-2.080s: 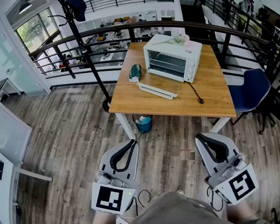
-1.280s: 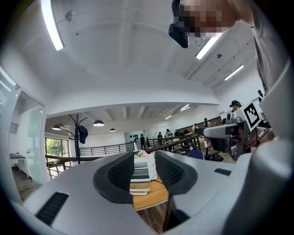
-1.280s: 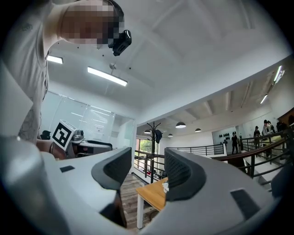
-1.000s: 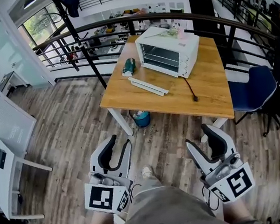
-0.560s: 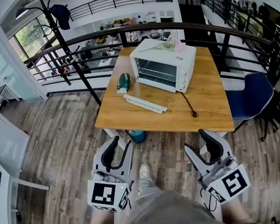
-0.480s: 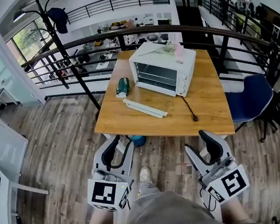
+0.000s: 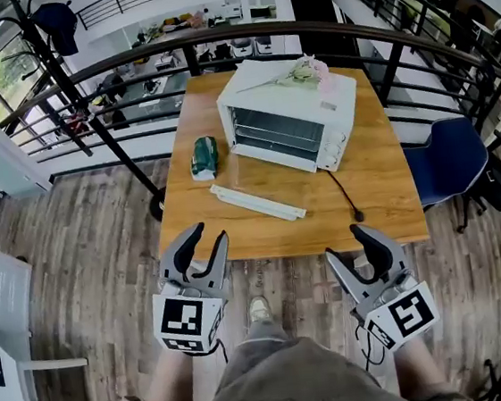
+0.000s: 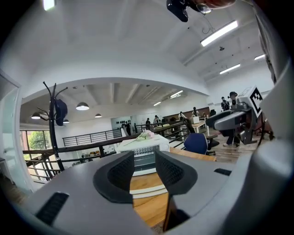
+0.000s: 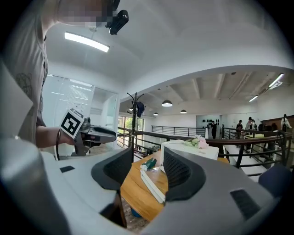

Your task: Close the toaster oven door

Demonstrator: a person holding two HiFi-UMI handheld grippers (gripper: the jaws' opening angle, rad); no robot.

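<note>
Nearest the camera, the left gripper (image 7: 206, 238) and the right gripper (image 7: 345, 245) are held side by side over the wooden floor (image 7: 84, 241), just short of the near edge of the surface (image 7: 383, 180). The jaws of both grippers are seen standing apart, with nothing between them and no contact made with any object.

On the wooden surface, the toaster oven (image 7: 287, 114) is placed towards the far side, its opening turned to the near left. The door (image 7: 257, 201) is found let down in the open position, its white edge bar lying close to the surface, between the oven and the near edge. The wire racks inside are exposed. A green item (image 7: 203, 155) is set just left of the oven, and a black power cord (image 7: 347, 197) is laid at its right. A sprig of flowers (image 7: 308, 70) is rested on the oven top.

Beyond the surface, a dark railing (image 7: 214, 42) is seen. A blue chair (image 7: 449, 163) is positioned at the right.
</note>
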